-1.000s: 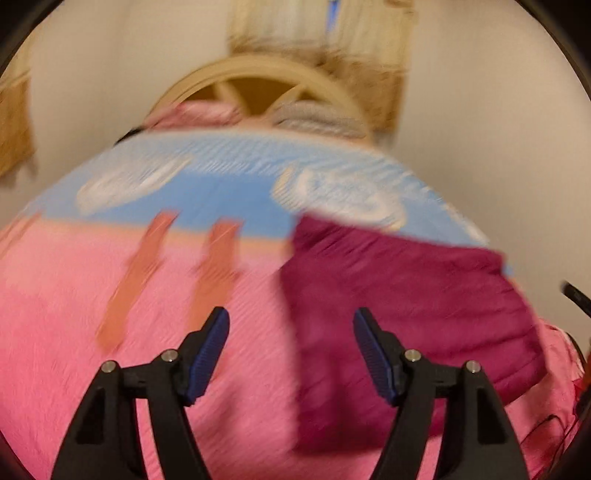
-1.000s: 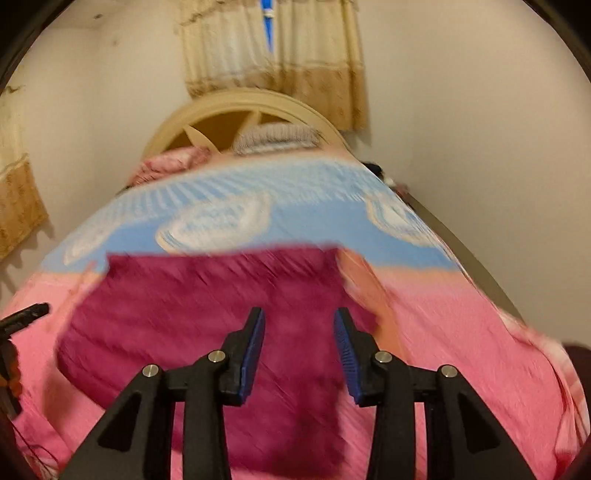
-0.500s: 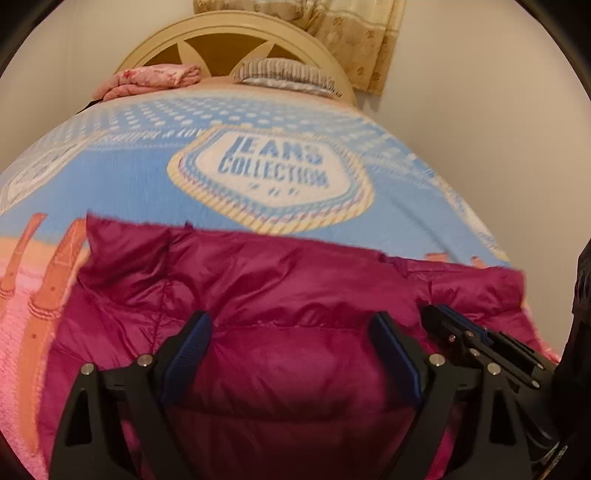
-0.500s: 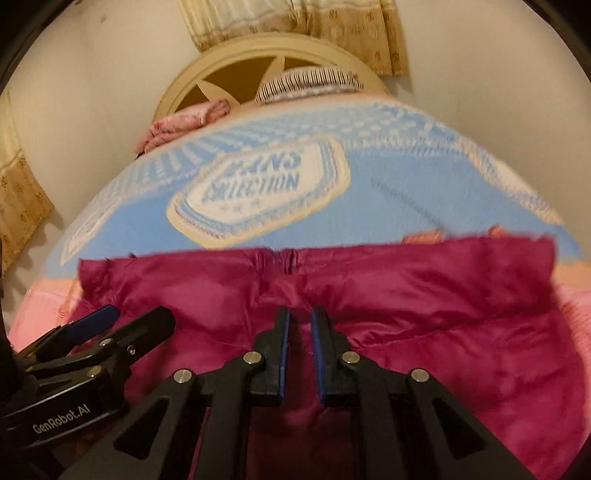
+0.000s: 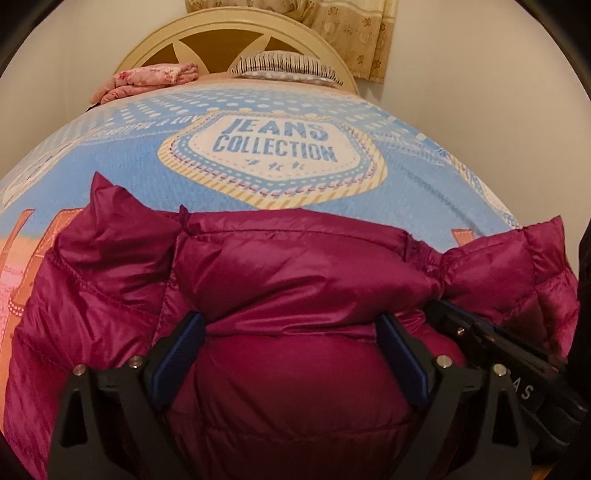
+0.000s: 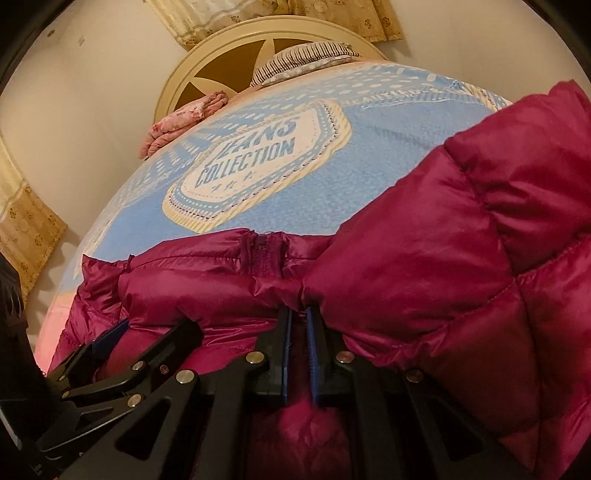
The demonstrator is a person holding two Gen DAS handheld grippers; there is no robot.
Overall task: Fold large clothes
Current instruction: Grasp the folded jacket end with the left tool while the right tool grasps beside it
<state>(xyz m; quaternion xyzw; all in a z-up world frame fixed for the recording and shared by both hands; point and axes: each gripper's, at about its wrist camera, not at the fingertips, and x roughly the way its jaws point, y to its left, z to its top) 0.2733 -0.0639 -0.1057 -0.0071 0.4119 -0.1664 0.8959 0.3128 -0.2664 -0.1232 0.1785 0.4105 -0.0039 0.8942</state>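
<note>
Both grippers have dropped closer onto the jacket (image 5: 303, 280) since half a second ago, and its far edge now bulges up between them. It lies on the bed (image 5: 122, 173), collar end toward the headboard (image 5: 236, 35), zip (image 6: 266, 254) at the far rim.

The left gripper (image 5: 291, 354) is spread wide, its fingers (image 5: 179, 350) pressed against a puffed panel but clenching nothing. The right gripper (image 6: 297, 350) is pinched nearly closed on a bunched ridge of jacket fabric just below the zip; the shell puckers into the narrow gap.

This quilted shell looks light, soft and springy, with a glossy, likely slippery face. A thin pinch of one layer may slide out, and the filling will probably push folds back open. Better holds would be stitched seams, the hem or the zip tape, taking all layers together, then pressing each fold flat.
</note>
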